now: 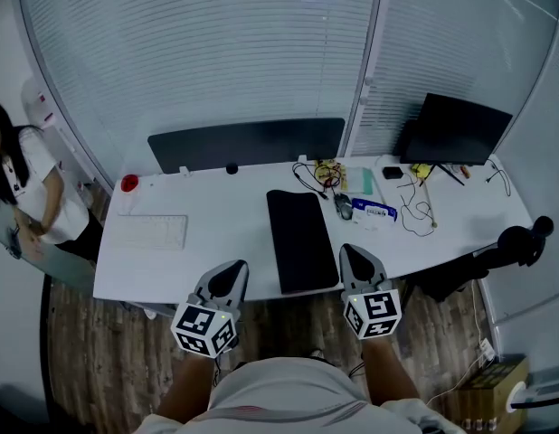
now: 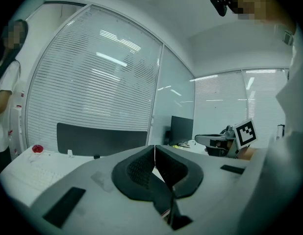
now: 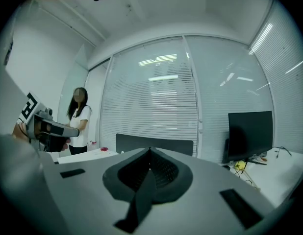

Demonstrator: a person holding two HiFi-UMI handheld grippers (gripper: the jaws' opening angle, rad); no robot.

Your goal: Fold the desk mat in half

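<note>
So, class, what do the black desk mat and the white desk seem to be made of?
Desk mat: probably leatherette or rubber-backed fabric; thin, black, matt, lying flat. Desk: likely laminated board; smooth, white, slight sheen, crisp edge.

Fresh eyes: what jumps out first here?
A black desk mat lies flat, unfolded, on the white desk, its near end between the left gripper and right gripper, both with jaws together, empty. A person stands at the desk's left end; a dark monitor sits back right.
</note>
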